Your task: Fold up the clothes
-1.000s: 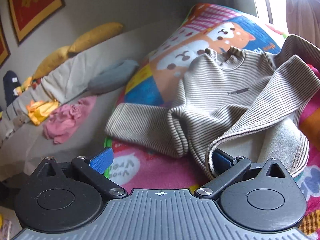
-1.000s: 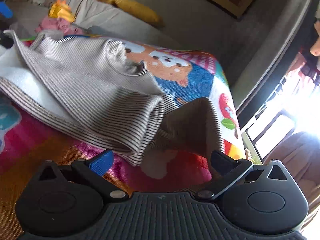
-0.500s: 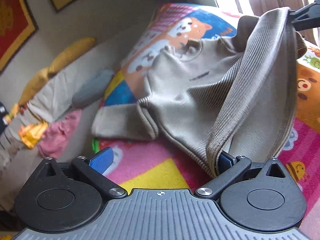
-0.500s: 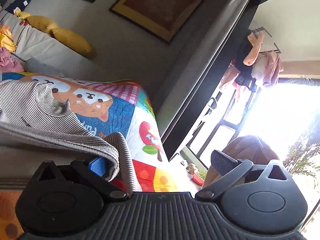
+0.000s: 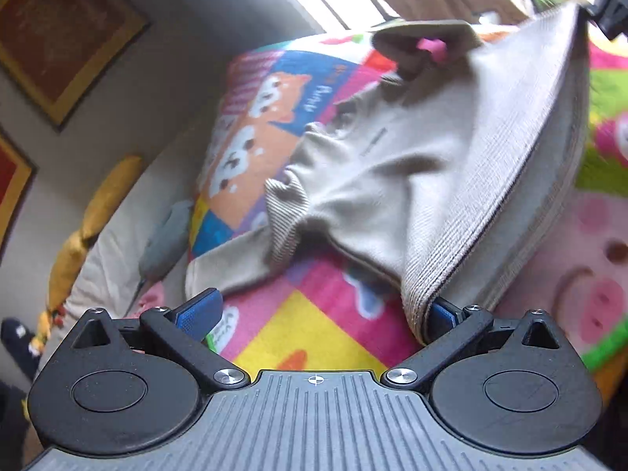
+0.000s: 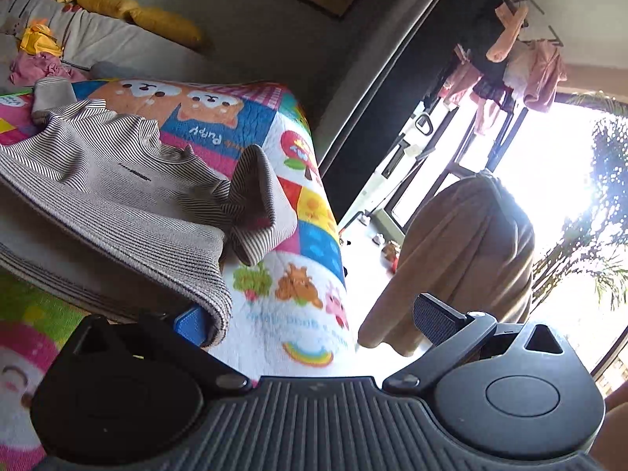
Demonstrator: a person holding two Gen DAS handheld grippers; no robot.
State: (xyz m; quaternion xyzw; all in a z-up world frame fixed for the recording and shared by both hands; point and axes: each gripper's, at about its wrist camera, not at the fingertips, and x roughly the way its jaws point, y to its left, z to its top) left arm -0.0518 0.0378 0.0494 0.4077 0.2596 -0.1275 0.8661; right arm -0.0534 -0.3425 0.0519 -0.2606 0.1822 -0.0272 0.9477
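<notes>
**Left wrist view: both grippers wide open with the shirt hem draped on one pad each**

On my left gripper the fingers stand wide apart. The ribbed hem of the striped shirt hangs over the right-hand blue pad; the left-hand pad is bare, so nothing is pinched between them.

My right gripper is spread just as wide. The hem of the shirt drapes over its left-hand pad, while the right-hand pad touches nothing.

The shirt lies on a bright cartoon-print quilt, mid-surface, its near hem lifted between my two grippers. Far left of the quilt sits a pale sofa with yellow cushions and a heap of pink cloth. Framed pictures hang on the wall. To the right, a glass door glares with daylight, with clothes on a rack above and a tan draped cloth in front.

The shirt's long axis runs from the near hem to the far collar, front side up. One sleeve is crumpled at the right, the other reaches left.
</notes>
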